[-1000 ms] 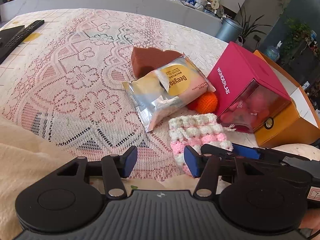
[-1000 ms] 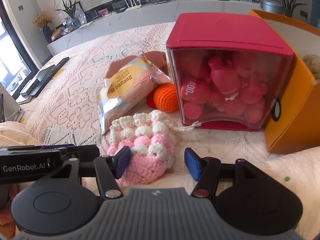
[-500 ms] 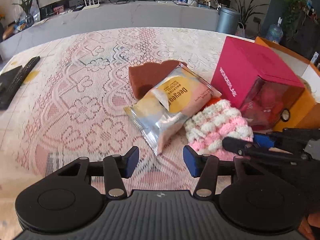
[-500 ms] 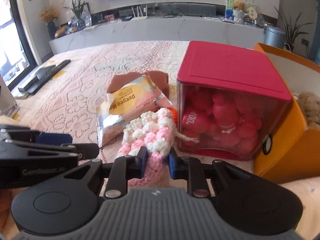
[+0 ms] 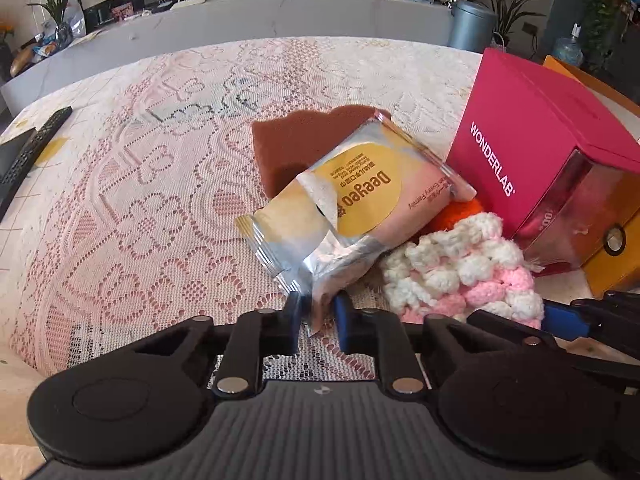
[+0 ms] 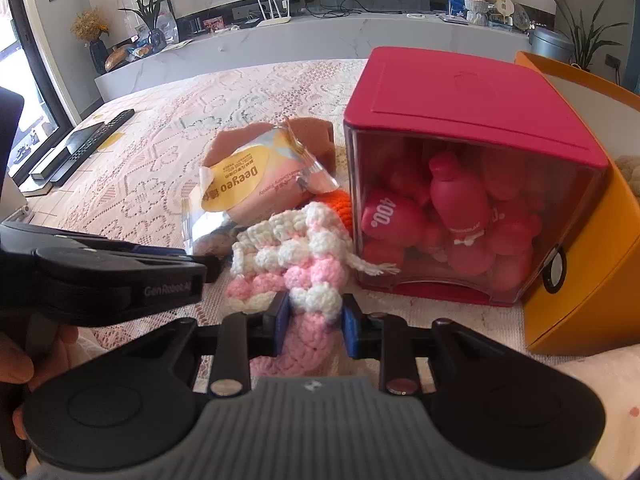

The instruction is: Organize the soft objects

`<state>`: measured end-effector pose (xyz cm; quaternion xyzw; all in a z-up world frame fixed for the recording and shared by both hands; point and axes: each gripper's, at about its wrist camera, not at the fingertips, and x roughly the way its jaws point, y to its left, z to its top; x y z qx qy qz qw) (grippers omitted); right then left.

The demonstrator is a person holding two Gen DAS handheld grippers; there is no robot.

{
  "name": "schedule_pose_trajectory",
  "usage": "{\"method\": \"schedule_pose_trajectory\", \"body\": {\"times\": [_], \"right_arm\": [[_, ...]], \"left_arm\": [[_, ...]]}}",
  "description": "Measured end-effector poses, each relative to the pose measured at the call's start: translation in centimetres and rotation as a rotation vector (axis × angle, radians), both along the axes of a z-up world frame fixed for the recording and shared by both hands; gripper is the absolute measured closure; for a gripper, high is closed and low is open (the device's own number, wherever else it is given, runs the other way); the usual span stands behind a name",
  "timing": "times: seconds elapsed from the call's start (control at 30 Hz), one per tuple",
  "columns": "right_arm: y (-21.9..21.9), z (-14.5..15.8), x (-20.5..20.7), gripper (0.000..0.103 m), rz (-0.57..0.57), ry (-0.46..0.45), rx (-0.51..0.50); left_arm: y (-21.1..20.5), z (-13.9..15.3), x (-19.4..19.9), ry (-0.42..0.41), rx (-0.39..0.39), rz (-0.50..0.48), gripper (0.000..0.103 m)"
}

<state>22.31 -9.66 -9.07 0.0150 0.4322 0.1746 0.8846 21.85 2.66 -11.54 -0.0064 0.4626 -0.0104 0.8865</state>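
Only the right view shows pink bottles [image 6: 456, 216] inside the red box [image 6: 472, 120]. Left gripper [image 5: 318, 314] is closing on the snack packet's [image 5: 352, 208] near corner; right gripper [image 6: 314, 320], easing open, pinches the crochet pouch [image 6: 296, 256].

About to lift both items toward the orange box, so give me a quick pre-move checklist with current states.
1. Right gripper on the pink-and-white crochet piece: ok, pads press its lower end, though the jaws are easing open.
2. Left gripper on the foil snack packet: ok, jaws closing on its corner only.
3. Packet free to lift: not ok, it lies on the brown sponge and partly over the orange knit ball.
4. Grippers apart: ok, but close.
5. Orange box open: ok.
6. Room inside the box: cannot tell.
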Motion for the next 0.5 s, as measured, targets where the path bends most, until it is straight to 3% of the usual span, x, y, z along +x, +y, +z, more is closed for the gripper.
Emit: {"method": "schedule_pose_trajectory", "body": {"times": [0.07,0.2,0.5], "right_arm": [[-0.1,0.0,-0.1,0.075,-0.001,-0.002,0.004],[-0.5,0.3,-0.4,0.077,-0.002,-0.006,0.023],[-2.0,1.3,-2.3,0.079,-0.034,0.031,0.099]], "left_arm": [[0.0,0.4,-0.3,-0.014,-0.004,0.003,0.098],[0.0,1.5,-1.7,-0.027,-0.024,0.008,0.1],[-0.5,3.3,-6.4,0.044,-0.063,0.034,0.102]]}}
